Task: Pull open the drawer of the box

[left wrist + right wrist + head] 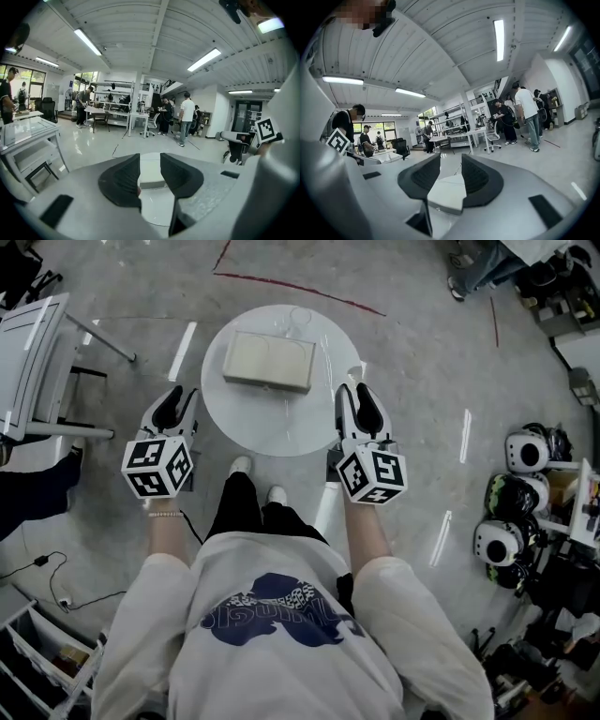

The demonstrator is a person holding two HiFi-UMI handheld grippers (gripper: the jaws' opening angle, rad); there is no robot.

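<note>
A flat beige box (270, 362) lies on a round white table (281, 432), toward its far side; I cannot make out its drawer from above. My left gripper (174, 401) hangs just off the table's left edge, open and empty. My right gripper (360, 397) hovers at the table's right edge, open as well, with nothing between its pads. In the left gripper view the box (151, 174) shows beyond the parted jaws of the left gripper (150, 169). In the right gripper view the box (447, 191) also lies ahead of the right gripper (451, 174), apart from it.
A grey metal desk (33, 352) stands at the left, and several helmets (525, 452) lie on the floor at the right. A red line (300, 289) crosses the floor beyond the table. My feet (255, 476) are at its near edge. People stand far off.
</note>
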